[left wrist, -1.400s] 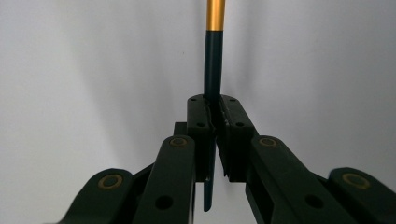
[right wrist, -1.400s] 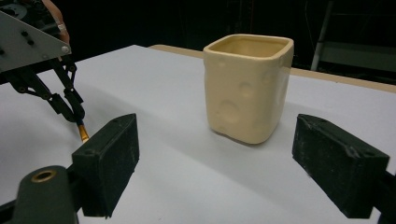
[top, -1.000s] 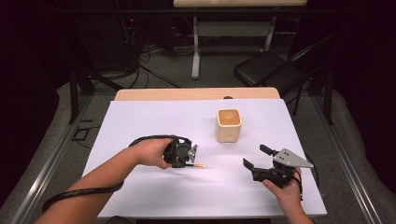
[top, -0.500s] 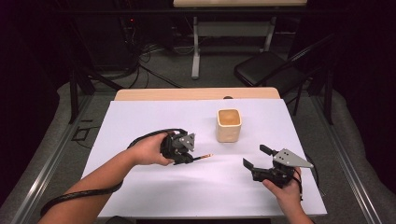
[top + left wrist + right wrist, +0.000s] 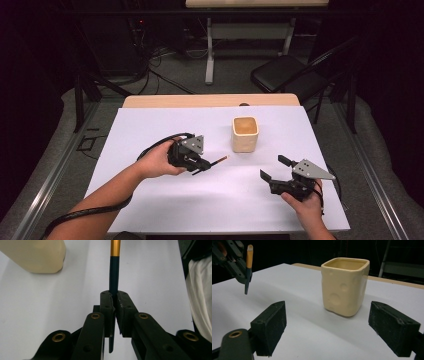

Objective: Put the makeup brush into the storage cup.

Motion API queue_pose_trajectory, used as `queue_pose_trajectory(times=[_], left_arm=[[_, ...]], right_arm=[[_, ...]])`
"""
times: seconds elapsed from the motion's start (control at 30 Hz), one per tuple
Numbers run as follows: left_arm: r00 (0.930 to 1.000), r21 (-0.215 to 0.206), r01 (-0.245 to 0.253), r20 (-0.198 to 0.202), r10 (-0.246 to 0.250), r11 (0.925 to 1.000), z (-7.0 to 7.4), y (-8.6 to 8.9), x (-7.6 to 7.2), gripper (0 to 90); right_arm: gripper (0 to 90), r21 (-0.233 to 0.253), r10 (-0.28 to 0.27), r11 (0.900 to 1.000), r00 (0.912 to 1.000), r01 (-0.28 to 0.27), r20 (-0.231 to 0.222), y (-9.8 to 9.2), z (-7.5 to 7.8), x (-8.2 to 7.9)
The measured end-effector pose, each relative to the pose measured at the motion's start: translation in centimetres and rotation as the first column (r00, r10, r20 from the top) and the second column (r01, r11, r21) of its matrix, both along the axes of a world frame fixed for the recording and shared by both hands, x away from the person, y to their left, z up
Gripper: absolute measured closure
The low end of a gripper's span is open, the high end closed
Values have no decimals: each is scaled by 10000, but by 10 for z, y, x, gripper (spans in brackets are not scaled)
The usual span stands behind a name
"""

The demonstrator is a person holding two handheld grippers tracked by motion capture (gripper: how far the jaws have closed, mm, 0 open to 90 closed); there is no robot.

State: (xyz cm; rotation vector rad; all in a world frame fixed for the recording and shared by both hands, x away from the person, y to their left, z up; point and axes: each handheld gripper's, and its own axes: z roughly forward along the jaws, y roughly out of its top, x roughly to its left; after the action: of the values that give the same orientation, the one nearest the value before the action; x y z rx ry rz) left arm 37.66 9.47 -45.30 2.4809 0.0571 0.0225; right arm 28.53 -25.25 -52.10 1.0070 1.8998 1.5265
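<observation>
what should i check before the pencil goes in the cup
1. Left tongs shut on pencil: ok.
2. Pencil lifted off the table: ok, per the right gripper view.
3. Cup upright, mouth open: ok.
4. Pencil over the cup: not ok, it sits to the cup's left.
5. Right tongs open and apart from the cup: ok.
6. Cup empty inside: cannot tell.

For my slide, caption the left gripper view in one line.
Left gripper shut on a dark pen with an orange band, cream cup ahead to the left.
</observation>
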Motion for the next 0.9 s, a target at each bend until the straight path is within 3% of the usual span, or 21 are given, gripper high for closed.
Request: queue_pose_trajectory(times=[0.23,0.5,0.63,0.8,0.9], left_arm=[[9998,-893,-188,17,191,9958,8,6,0,839],[9990,-1892,-411,63,431,9811,17,13,0,839],[9984,-2486,-540,40,567,9671,20,16,0,838],[9966,-3335,-776,-8,820,9395,24,22,0,838],[9958,-3619,-867,-34,917,9282,24,25,-1,838]], right_arm=[[144,-21,12,10000,10000,-12,-4,0,0,0],[146,27,75,10000,9999,-74,-102,1,0,0],[146,28,84,10000,9999,-83,-89,1,0,0],[146,42,80,10000,9999,-80,-94,1,0,0],[146,49,92,9999,9999,-92,-108,1,0,0]])
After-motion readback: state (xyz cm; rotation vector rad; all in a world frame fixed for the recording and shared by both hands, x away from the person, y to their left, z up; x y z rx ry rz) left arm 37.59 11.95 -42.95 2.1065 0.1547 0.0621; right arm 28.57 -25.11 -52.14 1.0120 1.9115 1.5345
